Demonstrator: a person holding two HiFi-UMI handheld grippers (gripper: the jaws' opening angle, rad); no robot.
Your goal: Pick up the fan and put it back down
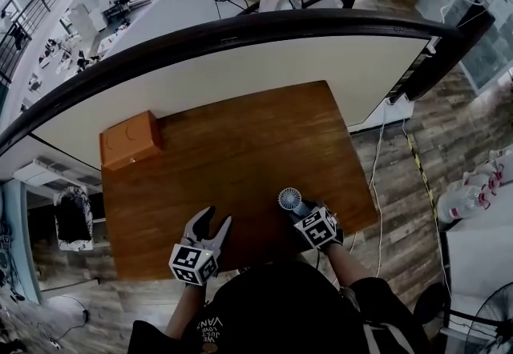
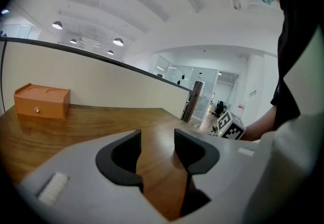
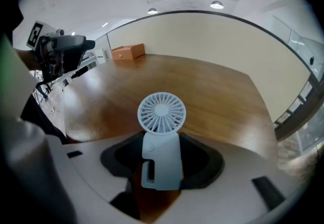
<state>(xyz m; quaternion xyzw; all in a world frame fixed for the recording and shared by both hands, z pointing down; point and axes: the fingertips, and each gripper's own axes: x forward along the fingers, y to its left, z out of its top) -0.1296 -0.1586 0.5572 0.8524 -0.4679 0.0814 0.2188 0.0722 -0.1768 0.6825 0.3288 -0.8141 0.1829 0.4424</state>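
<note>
A small pale-blue hand fan (image 1: 289, 200) with a round grille sits at the near right of the wooden table (image 1: 240, 136). In the right gripper view the fan (image 3: 161, 116) stands upright between the jaws. My right gripper (image 1: 300, 212) is shut on its handle, and the dark pads lie against both sides. My left gripper (image 1: 218, 218) hovers over the near left of the table, open with only wood showing between its jaws (image 2: 158, 147). The right gripper's marker cube (image 2: 230, 125) shows in the left gripper view.
An orange wooden box (image 1: 130, 138) stands at the table's far left corner. A cream half-wall with a dark rail (image 1: 321, 24) runs behind the table. Cables (image 1: 377, 184) trail on the floor to the right. A standing fan (image 1: 489, 320) is at the bottom right.
</note>
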